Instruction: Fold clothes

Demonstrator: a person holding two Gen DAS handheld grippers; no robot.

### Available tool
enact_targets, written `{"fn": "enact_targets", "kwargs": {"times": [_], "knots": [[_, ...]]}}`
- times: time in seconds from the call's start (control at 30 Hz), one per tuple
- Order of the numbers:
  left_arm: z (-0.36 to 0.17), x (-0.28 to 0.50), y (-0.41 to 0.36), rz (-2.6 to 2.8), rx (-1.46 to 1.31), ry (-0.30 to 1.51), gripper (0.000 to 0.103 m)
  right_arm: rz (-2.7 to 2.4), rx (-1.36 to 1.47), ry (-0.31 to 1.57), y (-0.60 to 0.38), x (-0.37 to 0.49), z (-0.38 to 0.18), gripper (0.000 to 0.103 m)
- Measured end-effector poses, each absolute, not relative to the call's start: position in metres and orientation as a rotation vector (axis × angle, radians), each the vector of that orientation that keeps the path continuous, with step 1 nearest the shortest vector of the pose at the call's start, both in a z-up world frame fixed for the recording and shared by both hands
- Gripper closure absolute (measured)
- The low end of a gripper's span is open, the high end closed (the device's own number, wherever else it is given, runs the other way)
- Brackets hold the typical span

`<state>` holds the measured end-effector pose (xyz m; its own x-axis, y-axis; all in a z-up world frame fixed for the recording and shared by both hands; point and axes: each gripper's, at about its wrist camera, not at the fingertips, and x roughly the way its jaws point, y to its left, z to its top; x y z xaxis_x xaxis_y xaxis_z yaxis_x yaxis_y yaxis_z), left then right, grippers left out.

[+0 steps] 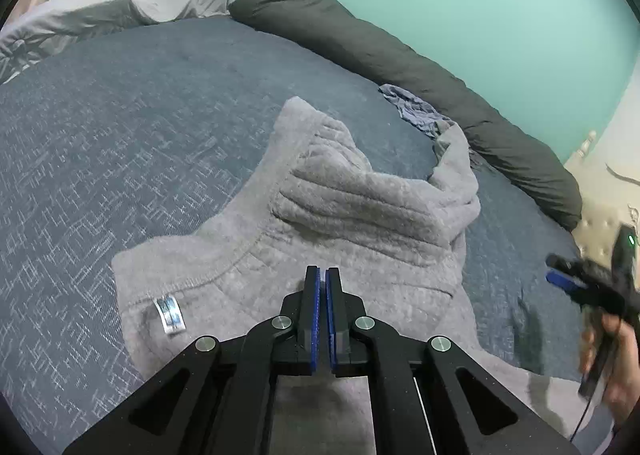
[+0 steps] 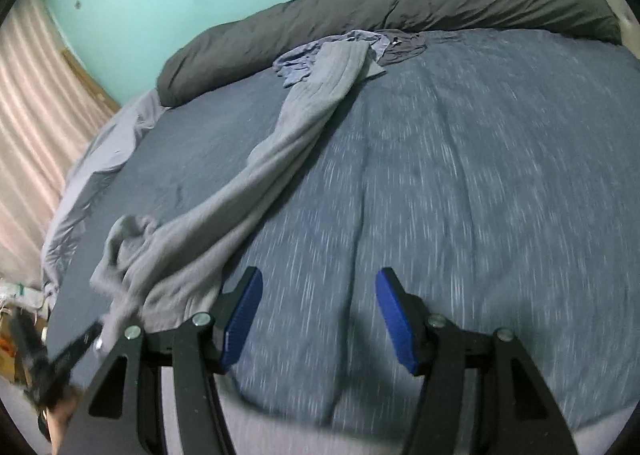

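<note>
A grey fleece top (image 1: 344, 215) lies spread on the bed (image 1: 120, 135), filling the middle and lower part of the left wrist view. Its neck seam and white label (image 1: 170, 313) sit at lower left; a ribbed fold rises toward the centre. One sleeve (image 2: 296, 135) runs off as a long strip: in the right wrist view it stretches from lower left up to the top centre, ending by a crumpled blue cloth (image 2: 304, 59) next to the dark bolster (image 2: 400, 11).

The left gripper (image 1: 322, 275) has its blue pads pressed together right over the top's body. Whether a pinch of fleece is caught between them is hard to tell from this angle; the right view, blurred at its lower left, hints that cloth is lifted there.

The right gripper (image 2: 318, 315) stands about half open with nothing between its pads, over bare bedspread. The sleeve lies to its left and ahead, its long axis slanting away toward the top of the frame. The right hand (image 1: 612, 351) shows at the far right edge of the left view, clear of the top. It looks the nearer hand for the sleeve; reaching it likely means swinging left across the strip.
</note>
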<state>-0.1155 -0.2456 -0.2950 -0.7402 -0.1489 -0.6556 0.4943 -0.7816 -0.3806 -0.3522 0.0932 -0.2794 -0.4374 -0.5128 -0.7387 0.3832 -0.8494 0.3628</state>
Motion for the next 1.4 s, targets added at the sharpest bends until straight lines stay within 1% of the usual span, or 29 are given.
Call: {"fn": "enact_targets", "kwargs": {"times": [0.1,0.27,0.47,0.63,0.7,0.73,0.77,0.8,0.83,0.9,0.97,1.07,1.27,1.37,1.4], "knots": [[-0.297,-0.116,-0.250,-2.507,0.884,0.795,0.100,-2.266,1.301,-0.207,0.076,-0.385,-0.284,0.043],[-0.304,-0.122,-0.254,-2.491,0.896,0.820,0.100,-2.221,1.382,-0.305,0.053,-0.426,-0.298,0.043],[-0.309,-0.123,-0.260,-2.475,0.911,0.812,0.100,-2.179,1.387,-0.313,0.015,-0.456,-0.308,0.043],[-0.314,-0.126,-0.261,-2.464,0.933,0.826,0.100,-2.136,1.380,-0.334,-0.010,-0.466,-0.316,0.043],[-0.314,-0.128,-0.261,-2.460,0.934,0.830,0.100,-2.141,1.367,-0.305,-0.018,-0.466,-0.316,0.043],[-0.314,-0.128,-0.261,-2.460,0.935,0.830,0.100,-2.141,1.356,-0.286,-0.021,-0.465,-0.315,0.049],[-0.314,-0.129,-0.261,-2.460,0.937,0.828,0.100,-2.135,1.342,-0.267,-0.024,-0.463,-0.314,0.058],[-0.314,-0.129,-0.261,-2.460,0.939,0.828,0.100,-2.131,1.328,-0.243,-0.026,-0.461,-0.313,0.078],[-0.314,-0.129,-0.260,-2.460,0.940,0.829,0.100,-2.138,1.315,-0.205,-0.029,-0.458,-0.310,0.087],[-0.314,-0.129,-0.260,-2.458,0.943,0.830,0.100,-2.140,1.281,-0.144,-0.030,-0.450,-0.303,0.096],[-0.314,-0.129,-0.260,-2.459,0.946,0.825,0.100,-2.153,1.230,-0.107,-0.024,-0.439,-0.292,0.096],[-0.314,-0.128,-0.260,-2.456,0.945,0.831,0.100,-2.162,1.177,-0.102,-0.010,-0.423,-0.276,0.097],[-0.312,-0.128,-0.263,-2.450,0.940,0.841,0.099,-2.132,1.134,-0.018,0.021,-0.372,-0.245,0.097],[-0.313,-0.128,-0.263,-2.443,0.944,0.839,0.094,-2.085,1.171,0.030,0.031,-0.344,-0.245,0.097],[-0.313,-0.128,-0.263,-2.441,0.944,0.839,0.090,-2.065,1.190,0.040,0.033,-0.335,-0.247,0.097]]}}
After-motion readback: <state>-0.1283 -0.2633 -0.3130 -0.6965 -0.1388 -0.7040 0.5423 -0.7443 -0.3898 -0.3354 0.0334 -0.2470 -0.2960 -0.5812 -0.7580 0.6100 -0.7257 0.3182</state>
